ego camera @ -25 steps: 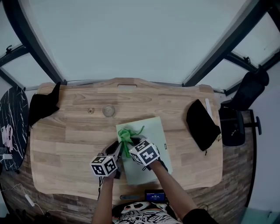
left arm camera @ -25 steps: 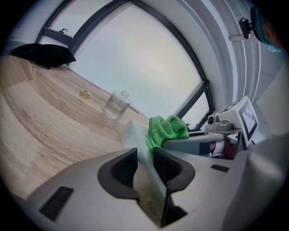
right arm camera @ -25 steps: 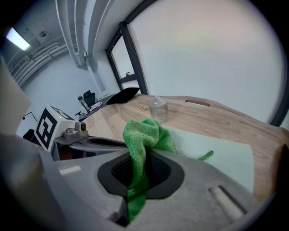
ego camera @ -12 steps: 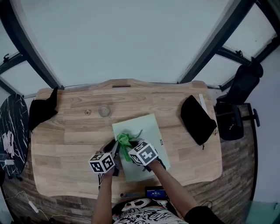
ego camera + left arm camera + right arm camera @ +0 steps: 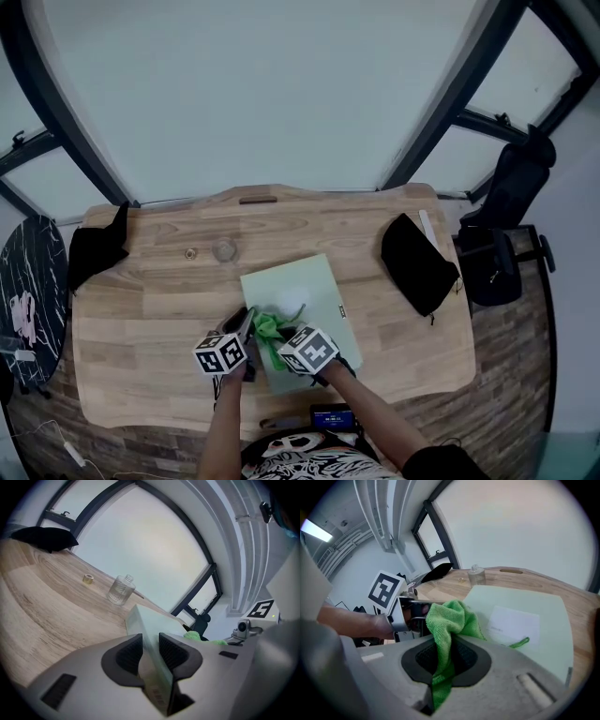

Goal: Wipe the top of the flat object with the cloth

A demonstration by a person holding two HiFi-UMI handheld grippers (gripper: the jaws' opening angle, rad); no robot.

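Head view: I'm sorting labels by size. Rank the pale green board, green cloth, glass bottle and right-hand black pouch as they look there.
1. pale green board
2. black pouch
3. green cloth, bunched up
4. glass bottle

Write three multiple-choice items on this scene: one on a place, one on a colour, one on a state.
1. The glass bottle stands: A) on the flat board; B) on the table, beyond the board; C) on the floor.
2. The cloth in the right gripper is: A) green; B) black; C) white.
3. The left gripper is: A) open above the bottle; B) lying empty; C) shut on the flat board's edge.

Answers: 1 B, bare wood surrounds the bottle in the head view. 2 A, the right gripper view shows green fabric pinched between its jaws. 3 C, the left gripper view shows both jaws pressing the board's edge.
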